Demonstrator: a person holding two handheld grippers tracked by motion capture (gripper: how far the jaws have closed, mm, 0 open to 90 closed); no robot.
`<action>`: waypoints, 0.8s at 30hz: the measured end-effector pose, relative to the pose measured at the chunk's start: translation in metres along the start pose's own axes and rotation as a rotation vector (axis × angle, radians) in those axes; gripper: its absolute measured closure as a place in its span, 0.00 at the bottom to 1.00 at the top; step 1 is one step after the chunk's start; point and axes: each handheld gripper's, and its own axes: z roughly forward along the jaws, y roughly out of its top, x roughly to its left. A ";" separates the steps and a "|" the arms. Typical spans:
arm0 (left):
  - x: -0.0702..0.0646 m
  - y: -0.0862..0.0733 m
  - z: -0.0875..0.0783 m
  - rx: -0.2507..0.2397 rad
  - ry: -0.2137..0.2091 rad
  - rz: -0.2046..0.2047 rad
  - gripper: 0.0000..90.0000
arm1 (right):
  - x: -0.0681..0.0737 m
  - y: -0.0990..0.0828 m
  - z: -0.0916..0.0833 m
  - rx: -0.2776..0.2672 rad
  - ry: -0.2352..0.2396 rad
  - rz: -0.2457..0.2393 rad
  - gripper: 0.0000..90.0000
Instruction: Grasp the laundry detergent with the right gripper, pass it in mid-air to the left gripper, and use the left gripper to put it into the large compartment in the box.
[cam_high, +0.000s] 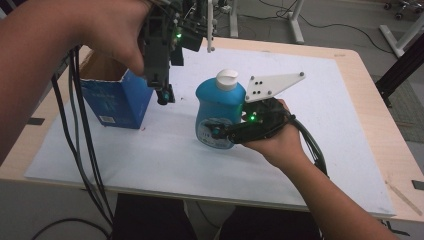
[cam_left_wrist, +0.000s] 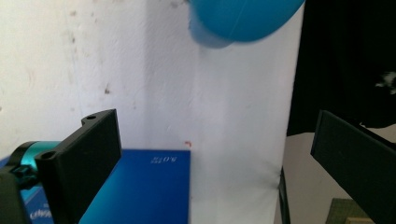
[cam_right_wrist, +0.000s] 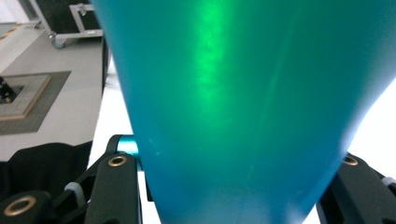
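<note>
Right gripper (cam_high: 212, 131): its jaws are clamping the lower body of the blue bottle (cam_high: 218, 107) from either side, with the person's right hand (cam_high: 280, 137) wrapping the gripper's body.
Blue bottle: it is standing upright between the right gripper's jaws over the white mat (cam_high: 320, 115), its white cap (cam_high: 227, 79) sitting above them; whether its base is touching the mat cannot be told.
Left gripper (cam_high: 164, 96): it is pointing downward with its jaws standing wide apart and nothing lying between them.
Blue box (cam_high: 117, 102): it is standing open-topped just beside and below the left gripper's jaws, on the side away from the bottle.
Bottle seen from the left gripper (cam_left_wrist: 245, 18): it is appearing beyond the jaw tips, well apart from them.
</note>
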 end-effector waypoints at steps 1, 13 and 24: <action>-0.001 0.004 -0.001 0.002 -0.003 0.010 0.02 | 0.000 0.003 -0.002 0.003 0.004 -0.013 0.51; -0.009 0.035 -0.014 -0.022 -0.010 0.031 0.02 | -0.005 0.030 -0.011 0.032 0.075 -0.068 0.51; -0.015 0.053 -0.015 -0.030 -0.007 0.038 0.02 | -0.008 0.039 -0.006 0.036 0.125 -0.059 0.51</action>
